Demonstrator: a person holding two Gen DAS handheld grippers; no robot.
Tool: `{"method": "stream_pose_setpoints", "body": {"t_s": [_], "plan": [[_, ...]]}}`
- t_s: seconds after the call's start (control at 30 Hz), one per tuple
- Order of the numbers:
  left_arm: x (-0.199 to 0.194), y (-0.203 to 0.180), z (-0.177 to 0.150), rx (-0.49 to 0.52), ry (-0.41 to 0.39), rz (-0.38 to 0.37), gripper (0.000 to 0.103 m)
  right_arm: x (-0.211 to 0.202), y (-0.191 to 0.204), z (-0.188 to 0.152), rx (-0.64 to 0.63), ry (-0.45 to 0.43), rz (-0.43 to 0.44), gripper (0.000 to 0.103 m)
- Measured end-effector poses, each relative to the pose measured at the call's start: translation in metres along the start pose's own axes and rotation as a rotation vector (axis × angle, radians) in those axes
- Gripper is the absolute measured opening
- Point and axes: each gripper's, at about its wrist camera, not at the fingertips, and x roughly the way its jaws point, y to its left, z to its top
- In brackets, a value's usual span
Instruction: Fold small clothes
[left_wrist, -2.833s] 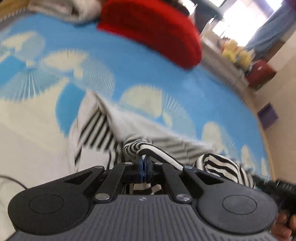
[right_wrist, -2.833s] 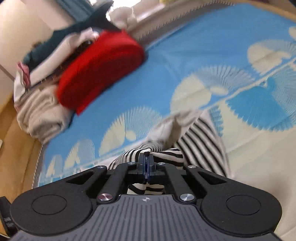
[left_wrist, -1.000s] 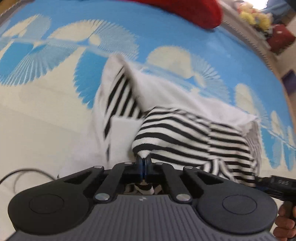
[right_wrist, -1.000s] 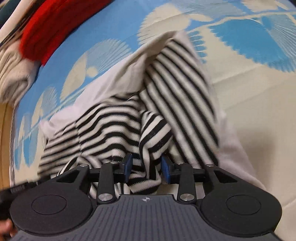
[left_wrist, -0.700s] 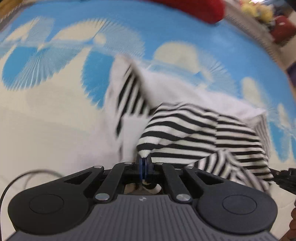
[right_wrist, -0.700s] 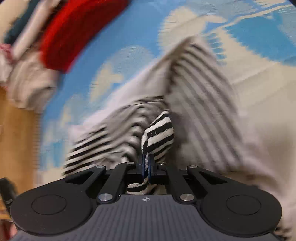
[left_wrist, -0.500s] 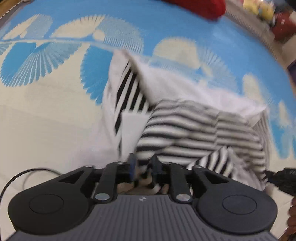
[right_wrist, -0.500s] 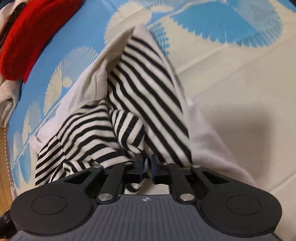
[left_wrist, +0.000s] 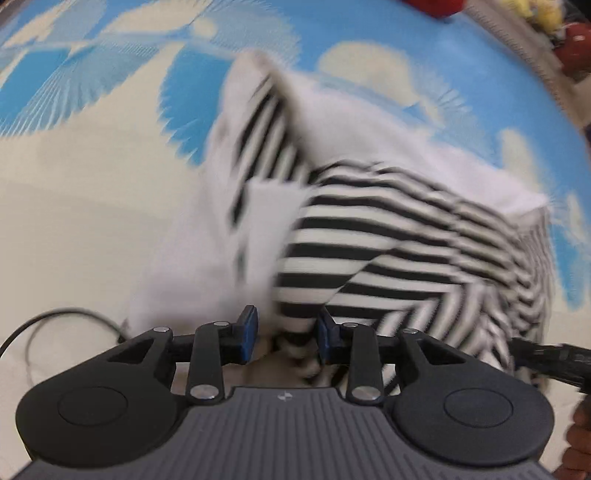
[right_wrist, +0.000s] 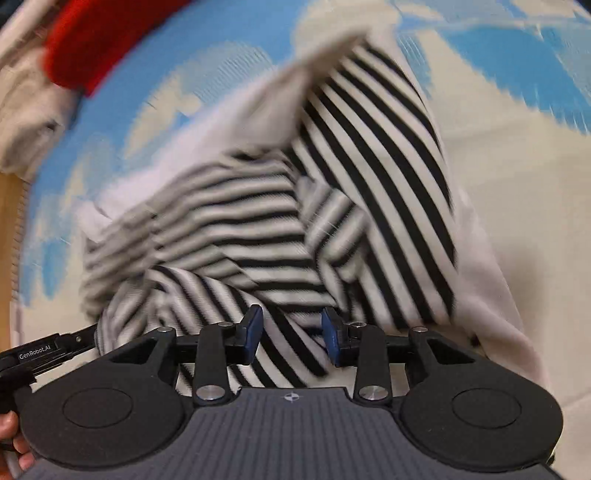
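Okay, so the striped top (right_wrist: 266, 236) is lying half-folded on the blue patterned mat (left_wrist: 369, 40), and both tongs have just been opening. The left tongs (left_wrist: 286, 334) and right tongs (right_wrist: 291, 334) stand apart, cloth between the pads but not pinched. I'd lift straight off so the fold doesn't drag, then flatten that bunched sleeve near the front. Both views are blurry, and the near hem is hidden behind the tool bodies, so I can't tell if the edges line up. Red cushion (right_wrist: 107, 40) is cut off.
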Motion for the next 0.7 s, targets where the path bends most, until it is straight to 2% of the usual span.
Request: {"method": "stream_pose_setpoints", "body": {"t_s": [0.07,0.13,0.2,0.23,0.33,0.4,0.43,0.5,0.57,0.6,0.7], "plan": [[-0.006,0.001,0.002,0.003,-0.016,-0.015,0.037,-0.008,0.003,0.002,-0.006,-0.024,0.002,0.036],[-0.021,-0.004,0.003,0.018,-0.071,-0.073,0.037,-0.021,0.011,0.003,-0.034,-0.095,0.040,0.037],[-0.032,-0.011,0.004,0.062,-0.120,-0.127,0.037,-0.029,0.016,0.001,-0.066,-0.117,0.086,0.038],[-0.031,-0.015,0.003,0.083,-0.121,-0.129,0.037,-0.027,0.016,0.000,-0.073,-0.103,0.087,0.038],[-0.007,-0.018,-0.004,0.117,-0.033,-0.042,0.037,-0.006,0.013,-0.005,-0.065,-0.024,-0.018,0.039],[0.004,-0.019,-0.010,0.157,0.003,-0.029,0.037,-0.003,0.009,-0.009,-0.071,-0.011,-0.043,0.038],[0.003,-0.020,-0.011,0.178,-0.008,-0.025,0.037,-0.007,0.010,-0.010,-0.074,-0.021,-0.045,0.038],[-0.015,-0.023,-0.012,0.198,-0.069,-0.020,0.037,-0.031,0.014,-0.012,-0.083,-0.096,-0.030,0.038],[-0.046,-0.020,-0.017,0.184,-0.162,-0.045,0.037,-0.068,0.018,-0.019,-0.088,-0.203,-0.012,0.038],[-0.063,-0.016,-0.022,0.173,-0.205,-0.068,0.037,-0.093,0.018,-0.026,-0.086,-0.269,0.001,0.038],[-0.115,-0.008,-0.039,0.163,-0.320,-0.106,0.037,-0.152,0.013,-0.051,-0.059,-0.393,0.043,0.038]]}}
